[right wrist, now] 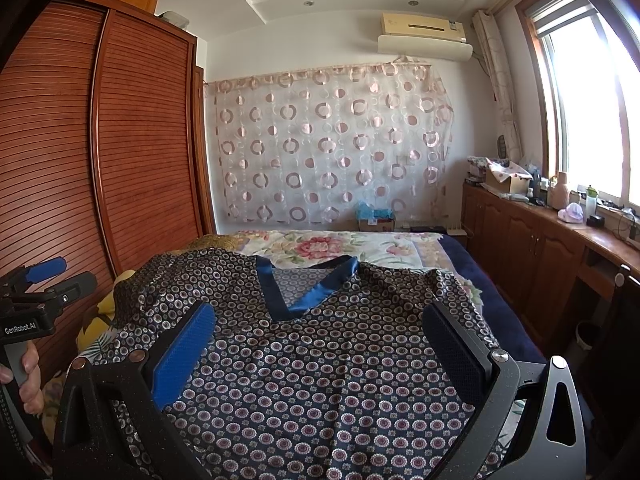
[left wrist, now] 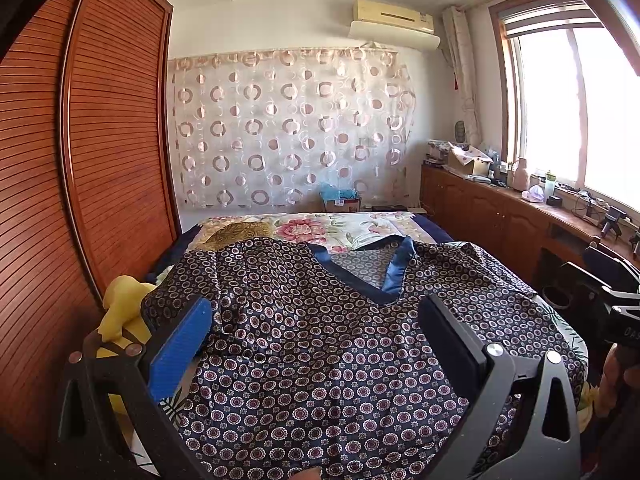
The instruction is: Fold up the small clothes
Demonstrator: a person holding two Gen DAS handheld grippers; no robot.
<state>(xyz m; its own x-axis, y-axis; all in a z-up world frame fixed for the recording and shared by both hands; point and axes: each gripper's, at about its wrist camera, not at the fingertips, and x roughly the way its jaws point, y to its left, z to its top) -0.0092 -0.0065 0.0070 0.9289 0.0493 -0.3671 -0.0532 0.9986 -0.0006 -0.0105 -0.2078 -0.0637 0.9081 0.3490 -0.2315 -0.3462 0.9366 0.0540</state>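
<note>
A dark patterned garment (left wrist: 320,340) with a blue V-neck trim (left wrist: 396,272) lies spread across the bed (left wrist: 360,228), filling the lower centre of both views. The left tool (left wrist: 316,344) and the right tool (right wrist: 320,344) each hover above the cloth, fingers spread wide and grasping nothing. A yellow toy (left wrist: 120,308) sits at lower left beside the wardrobe (left wrist: 112,140).

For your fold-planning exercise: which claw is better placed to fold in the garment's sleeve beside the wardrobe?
Probably the left claw: it hangs open over the patterned top with that sleeve just beyond its blue finger.
</note>
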